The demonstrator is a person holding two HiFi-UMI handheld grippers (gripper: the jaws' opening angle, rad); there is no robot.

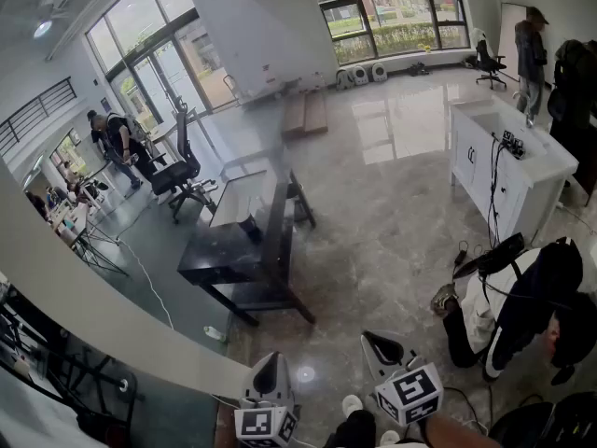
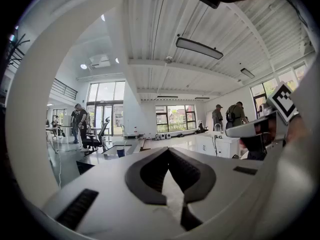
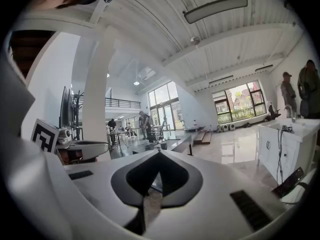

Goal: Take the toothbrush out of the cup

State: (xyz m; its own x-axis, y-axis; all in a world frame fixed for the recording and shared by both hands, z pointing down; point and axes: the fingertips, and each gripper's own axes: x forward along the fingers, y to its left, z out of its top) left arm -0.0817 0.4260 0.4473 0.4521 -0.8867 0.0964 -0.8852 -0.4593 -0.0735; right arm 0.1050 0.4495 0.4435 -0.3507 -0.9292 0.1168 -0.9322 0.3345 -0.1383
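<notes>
A small blue cup (image 2: 120,152) stands on a dark table (image 1: 244,250) several steps ahead in the middle of the room. It also shows as a dark cup (image 3: 163,146) in the right gripper view. The toothbrush is too small to make out at this distance. My left gripper (image 1: 269,360) and right gripper (image 1: 374,341) hover side by side at the bottom of the head view, far short of the table. Both are shut, with tips meeting and nothing between them, as the left gripper (image 2: 167,150) and right gripper (image 3: 159,153) show in their own views.
A broad white pillar (image 1: 93,287) rises close on the left. A white sink cabinet (image 1: 508,161) stands at the right, with a person crouched on the floor (image 1: 522,311) beside cables. An office chair (image 1: 182,174) and other people stand behind the table.
</notes>
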